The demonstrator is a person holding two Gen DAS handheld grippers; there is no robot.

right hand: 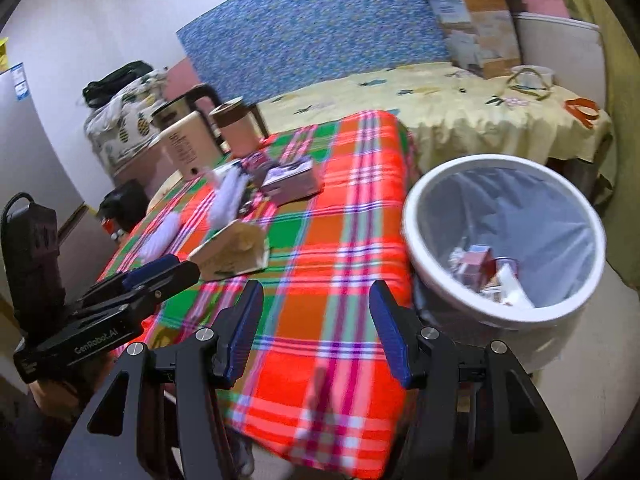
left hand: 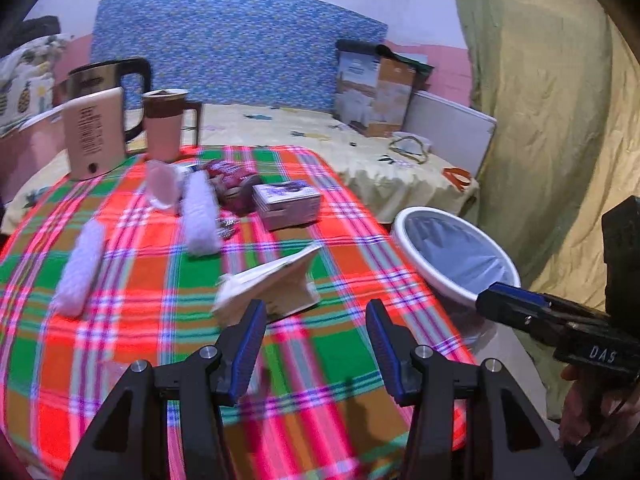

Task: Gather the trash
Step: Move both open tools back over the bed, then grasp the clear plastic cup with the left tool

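Observation:
A crumpled beige paper carton (left hand: 276, 288) lies on the plaid tablecloth (left hand: 340, 360), just ahead of my open, empty left gripper (left hand: 316, 320). It also shows in the right wrist view (right hand: 234, 252). A small purple box (left hand: 286, 204), a dark red wrapper (left hand: 236, 180), two white fluffy rolls (left hand: 200, 216) and a clear plastic cup (left hand: 162, 188) lie farther back. A white bin (right hand: 508, 240) with a liner, holding some trash, stands right of the table. My right gripper (right hand: 316, 312) is open and empty over the table's near edge, left of the bin.
A kettle (left hand: 96, 136) and a lidded mug (left hand: 164, 124) stand at the table's far left. Behind is a bed with a yellow sheet (left hand: 360, 152), a cardboard box (left hand: 376, 92) and orange tape (left hand: 458, 176). A green curtain (left hand: 540, 120) hangs at right.

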